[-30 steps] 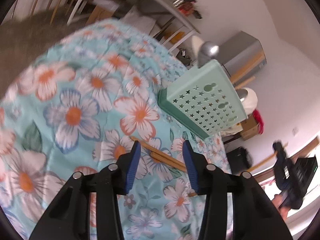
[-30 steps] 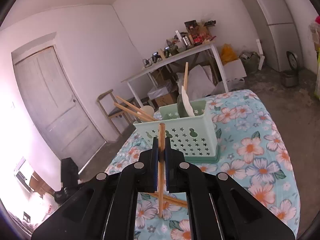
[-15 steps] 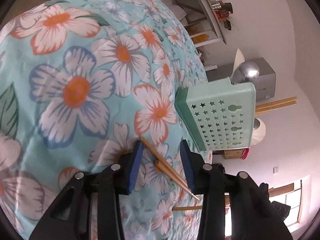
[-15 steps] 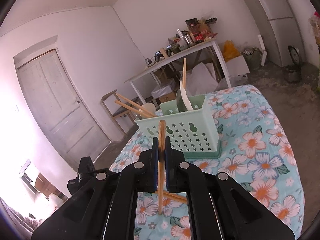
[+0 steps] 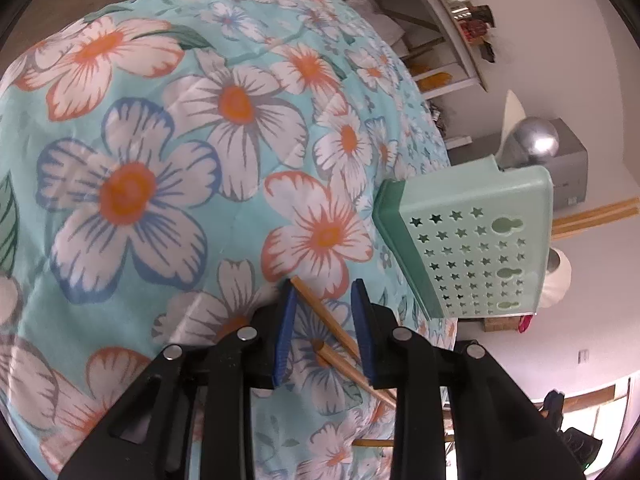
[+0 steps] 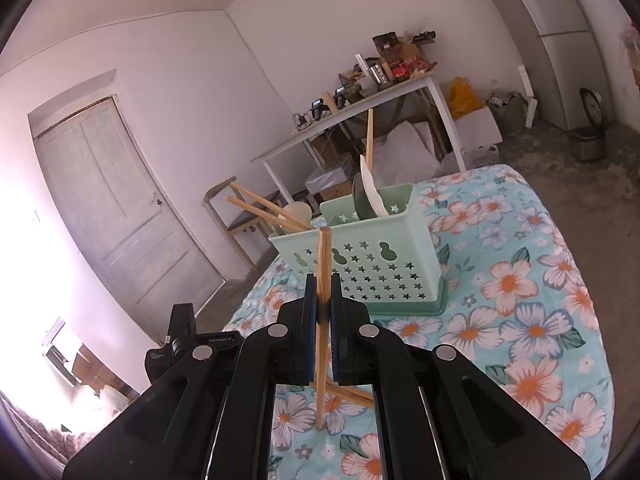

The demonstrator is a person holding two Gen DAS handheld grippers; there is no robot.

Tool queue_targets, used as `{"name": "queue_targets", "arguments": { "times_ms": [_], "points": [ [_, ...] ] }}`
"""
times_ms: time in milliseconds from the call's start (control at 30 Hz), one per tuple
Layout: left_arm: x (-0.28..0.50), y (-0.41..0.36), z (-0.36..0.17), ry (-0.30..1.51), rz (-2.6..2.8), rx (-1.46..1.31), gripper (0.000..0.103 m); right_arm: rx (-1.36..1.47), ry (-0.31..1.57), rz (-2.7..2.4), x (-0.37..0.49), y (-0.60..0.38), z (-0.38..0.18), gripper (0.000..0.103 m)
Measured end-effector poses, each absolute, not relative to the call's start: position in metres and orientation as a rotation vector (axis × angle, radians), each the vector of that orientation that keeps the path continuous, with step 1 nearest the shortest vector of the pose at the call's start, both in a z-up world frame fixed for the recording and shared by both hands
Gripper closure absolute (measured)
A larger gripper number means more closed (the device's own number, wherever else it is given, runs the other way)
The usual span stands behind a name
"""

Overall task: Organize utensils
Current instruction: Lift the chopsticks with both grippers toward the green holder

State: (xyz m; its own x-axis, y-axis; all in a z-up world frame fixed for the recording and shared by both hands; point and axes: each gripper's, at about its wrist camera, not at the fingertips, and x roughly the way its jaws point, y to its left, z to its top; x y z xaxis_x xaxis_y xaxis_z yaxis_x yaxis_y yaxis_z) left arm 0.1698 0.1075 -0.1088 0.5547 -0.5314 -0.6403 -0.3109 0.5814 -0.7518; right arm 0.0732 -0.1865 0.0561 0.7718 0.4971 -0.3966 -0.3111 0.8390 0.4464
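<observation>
Two wooden chopsticks (image 5: 326, 316) lie crossed on the floral cloth (image 5: 132, 184). My left gripper (image 5: 324, 320) is low over them and its jaws are closing. The chopsticks lie between the blue pads (image 5: 285, 332), and a gap still shows at the right pad. The mint-green perforated utensil caddy (image 5: 472, 248) stands just beyond. My right gripper (image 6: 322, 292) is shut on one chopstick (image 6: 323, 264), held upright in front of the caddy (image 6: 384, 268). The caddy holds leaning chopsticks (image 6: 264, 210), one upright chopstick (image 6: 369, 136) and spoons (image 6: 370, 196).
The cloth-covered table ends just behind the caddy and drops to a bare floor (image 6: 600, 184) on the right. Beyond are a cluttered white table (image 6: 360, 100), a wooden chair (image 6: 228, 216), a door (image 6: 120, 208) and a fridge (image 6: 568, 40). A black device (image 6: 180, 340) stands at the left.
The left gripper has rolled and sunk closer to the cloth, and its jaws have narrowed around the lying chopsticks. The right gripper stays shut on its chopstick and has barely shifted.
</observation>
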Motion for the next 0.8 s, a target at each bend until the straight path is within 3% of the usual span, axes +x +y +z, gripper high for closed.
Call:
{"name": "queue_targets", "arguments": {
  "times_ms": [133,233,500,800],
  "points": [
    [0.174,0.096,-0.103,1.007,-0.115,-0.915,0.077,0.373,0.541,0.453,0.075,-0.185,0.053,0.099],
    [0.176,0.09,-0.101,1.001,-0.064,-0.856,0.087,0.368,0.545,0.453,0.075,-0.183,0.053,0.099],
    [0.168,0.088,-0.091,0.904,-0.088,-0.838,0.09,0.364,0.522,0.468,0.068,-0.183,0.058,0.099],
    [0.129,0.07,0.0,0.579,-0.244,-0.601,0.095,0.41,0.452,0.52,0.048,-0.196,0.085,0.099]
  ]
}}
